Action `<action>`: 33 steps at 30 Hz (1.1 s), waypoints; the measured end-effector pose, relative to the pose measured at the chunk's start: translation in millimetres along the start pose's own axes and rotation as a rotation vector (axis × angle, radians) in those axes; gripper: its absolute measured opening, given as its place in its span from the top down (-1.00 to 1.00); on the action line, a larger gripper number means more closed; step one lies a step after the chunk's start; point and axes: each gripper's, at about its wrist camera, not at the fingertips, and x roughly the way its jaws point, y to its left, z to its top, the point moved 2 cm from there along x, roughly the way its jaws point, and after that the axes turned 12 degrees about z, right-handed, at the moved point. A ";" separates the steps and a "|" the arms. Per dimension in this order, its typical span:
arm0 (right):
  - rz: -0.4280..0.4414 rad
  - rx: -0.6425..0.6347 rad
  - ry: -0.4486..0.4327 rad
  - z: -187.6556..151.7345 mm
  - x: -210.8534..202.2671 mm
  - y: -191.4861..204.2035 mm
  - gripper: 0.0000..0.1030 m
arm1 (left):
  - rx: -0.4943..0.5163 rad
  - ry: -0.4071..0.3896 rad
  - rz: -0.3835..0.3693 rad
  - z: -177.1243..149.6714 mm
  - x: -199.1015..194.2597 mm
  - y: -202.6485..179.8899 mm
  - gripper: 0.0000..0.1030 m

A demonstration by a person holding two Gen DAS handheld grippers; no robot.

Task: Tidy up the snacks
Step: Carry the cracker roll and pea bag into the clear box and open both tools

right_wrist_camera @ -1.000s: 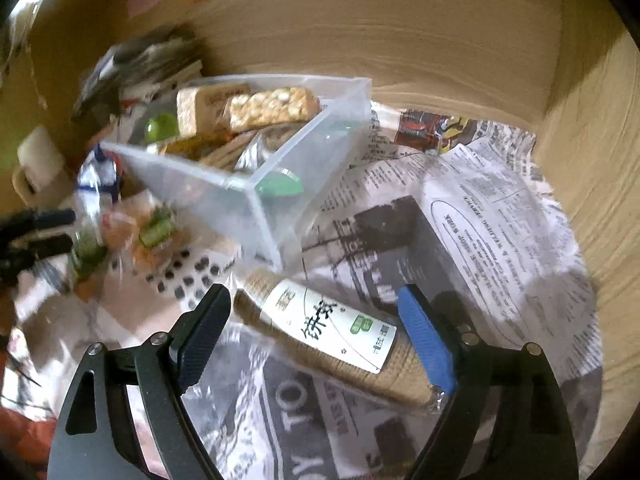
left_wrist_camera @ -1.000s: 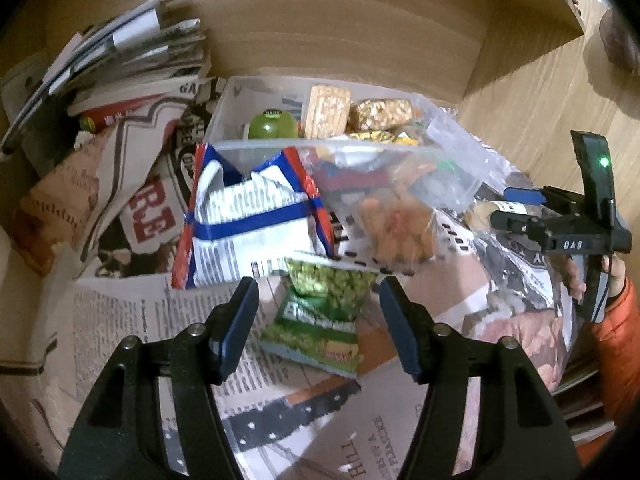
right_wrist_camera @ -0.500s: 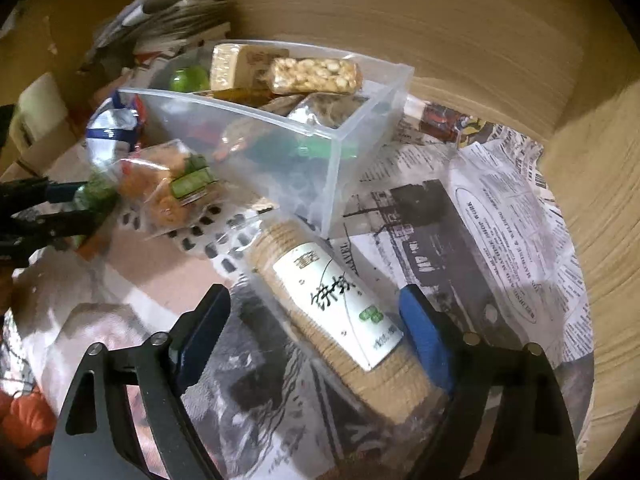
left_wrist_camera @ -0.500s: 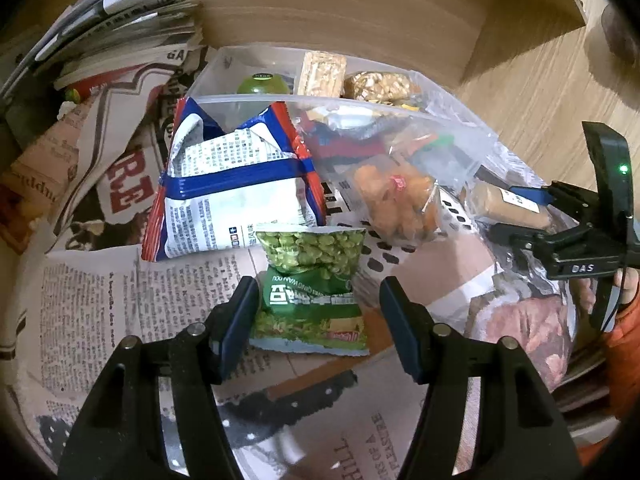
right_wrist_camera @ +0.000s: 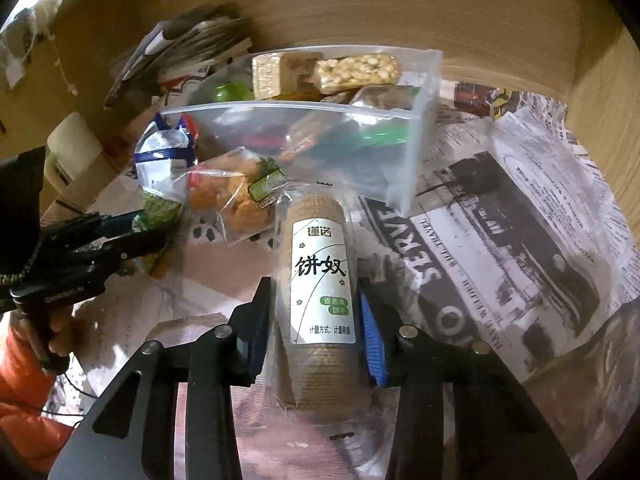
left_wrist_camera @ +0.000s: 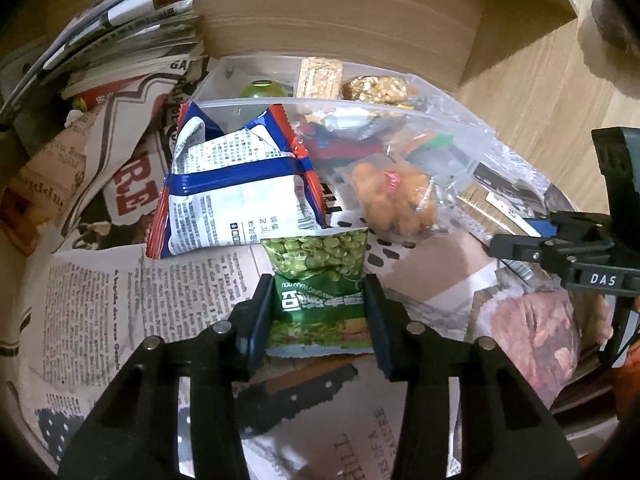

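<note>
Pea packet (left_wrist_camera: pixel 320 280) and biscuit roll (right_wrist_camera: pixel 320 280) are now pinched (each gripper just closed).

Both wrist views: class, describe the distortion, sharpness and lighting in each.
Left wrist view: fisheye bends the wooden wall; the pea packet is sharp, dark vignette at the corners. Right wrist view: same curving; the biscuit roll label is readable, glare on its wrapper and on the clear bin.

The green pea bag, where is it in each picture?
Left wrist view: green pea bag low in the middle, pinched in the left tool.
Right wrist view: green pea bag far left, at the left tool's tips.
Shared landmark: clear plastic bin behind it, holding snacks.
</note>
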 end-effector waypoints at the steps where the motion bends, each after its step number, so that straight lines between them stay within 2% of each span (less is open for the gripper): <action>1: -0.009 -0.009 -0.003 -1.2 2.1 2.5 0.28 | 0.001 -0.001 -0.003 -0.4 -0.9 0.6 0.19; 7: -0.042 -0.008 -0.061 -5.7 3.9 8.0 0.30 | -0.019 -0.019 -0.007 -7.3 -19.9 10.5 0.21; 14: -0.029 -0.019 -0.128 -0.1 -18.5 17.3 0.30 | -0.043 -0.082 -0.011 8.3 -40.7 14.8 0.21; 24: -0.032 -0.063 -0.277 33.2 -53.4 29.8 0.30 | -0.068 -0.187 -0.024 53.6 -68.9 21.3 0.21; 33: -0.039 -0.075 -0.378 66.8 -61.7 30.5 0.30 | -0.078 -0.256 -0.011 94.3 -79.7 20.7 0.21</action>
